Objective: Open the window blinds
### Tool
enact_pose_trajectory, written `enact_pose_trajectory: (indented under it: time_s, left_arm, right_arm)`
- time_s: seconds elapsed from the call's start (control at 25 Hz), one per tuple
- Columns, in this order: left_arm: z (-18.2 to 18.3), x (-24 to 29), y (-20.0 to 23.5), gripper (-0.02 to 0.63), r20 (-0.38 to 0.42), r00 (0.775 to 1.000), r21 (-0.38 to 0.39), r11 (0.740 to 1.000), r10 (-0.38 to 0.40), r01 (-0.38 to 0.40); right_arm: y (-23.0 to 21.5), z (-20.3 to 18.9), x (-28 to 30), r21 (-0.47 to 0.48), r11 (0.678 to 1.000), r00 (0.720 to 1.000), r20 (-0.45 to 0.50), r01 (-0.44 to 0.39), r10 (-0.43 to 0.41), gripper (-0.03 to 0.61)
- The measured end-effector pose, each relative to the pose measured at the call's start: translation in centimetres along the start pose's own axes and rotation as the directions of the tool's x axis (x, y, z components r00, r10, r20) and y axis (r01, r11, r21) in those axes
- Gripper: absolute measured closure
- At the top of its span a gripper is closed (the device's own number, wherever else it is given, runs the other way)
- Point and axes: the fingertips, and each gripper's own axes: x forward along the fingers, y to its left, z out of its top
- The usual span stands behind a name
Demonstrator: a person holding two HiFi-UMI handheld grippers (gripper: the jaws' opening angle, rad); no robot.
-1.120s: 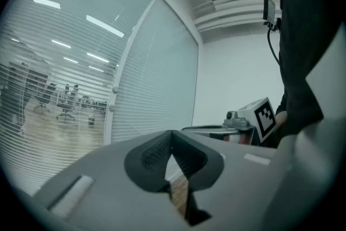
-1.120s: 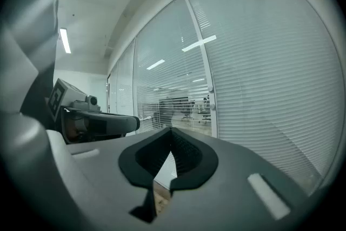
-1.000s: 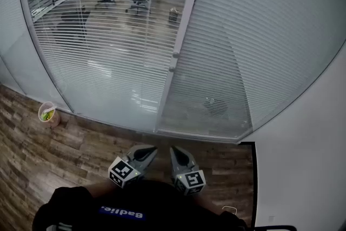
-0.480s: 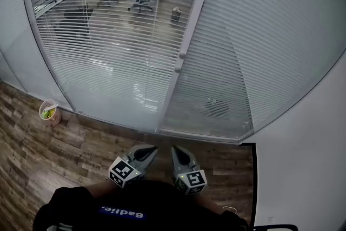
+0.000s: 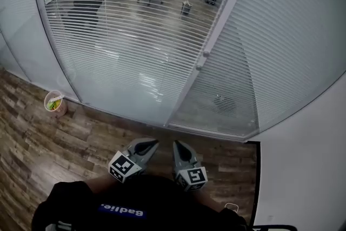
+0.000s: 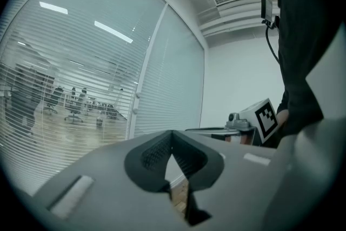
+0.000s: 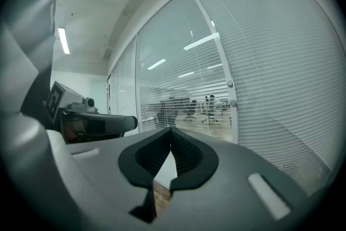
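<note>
Two blind panels fill the glazed wall ahead: left panel [image 5: 124,46] with slats tilted, office visible through it; right panel [image 5: 281,46] with slats shut flat, opaque. Between them, on the white mullion [image 5: 221,19], sit two small knobs [image 5: 204,57], one above the other. These are presumably the tilt controls, but I cannot tell which knob drives which panel. Held low by the person's body, the left gripper [image 5: 150,143] and right gripper [image 5: 178,145] point toward the window, well apart from it. Each claw is pressed together, with nothing between the pads. Risks, as judged: (1) a claw arriving closed would only bump a knob; it must spread first. (2) The knobs are small and round, so a shallow or off-centre pinch could slip when twisted. (3) The wrong knob or turn direction would close the left slats rather than open the right. (4) The slats appear to sit behind glass, so pushing them directly achieves nothing. (5) The cup [image 5: 55,104] on the wood floor [image 5: 65,143] near the left frame base could be kicked when stepping in.
</note>
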Motion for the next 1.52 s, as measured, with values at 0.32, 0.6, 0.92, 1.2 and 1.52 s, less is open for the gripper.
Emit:
enact_pose_trajectory:
  time_s: [0.32, 0.6, 0.92, 1.2, 1.52]
  left_arm:
    - [0.0, -1.2, 1.9, 0.615, 0.011, 1.0, -0.032, 0.999, -0.024, 0.024]
    - [0.8, 1.9, 4.1, 0.615, -0.005, 1.0, -0.029, 0.999, -0.025, 0.025]
    - [-0.6, 8.7, 6.7, 0.614, -0.023, 1.0, 0.031, 0.999, 0.014, -0.013]
    - [0.2, 12.1, 7.9, 0.615, -0.041, 0.996, 0.057, 0.995, 0.085, -0.083]
    - [-1.4, 14.9, 10.0, 0.615, -0.058, 0.994, 0.049, 0.995, 0.094, -0.091]
  right_arm:
    - [1.0, -0.3, 1.4, -0.006, 0.999, 0.999, -0.027, 0.04, -0.04, 0.575]
    - [-1.5, 1.3, 4.1, 0.008, 0.999, 0.999, -0.037, 0.035, -0.034, 0.575]
    - [-9.2, 0.5, 7.9, 0.03, 1.0, 0.999, 0.035, 0.008, -0.009, 0.575]
    - [-13.7, 1.5, 9.6, 0.074, 0.997, 0.997, 0.075, -0.028, 0.023, 0.574]
    - [-17.0, -0.7, 12.0, 0.092, 0.996, 0.999, 0.041, -0.023, 0.019, 0.561]
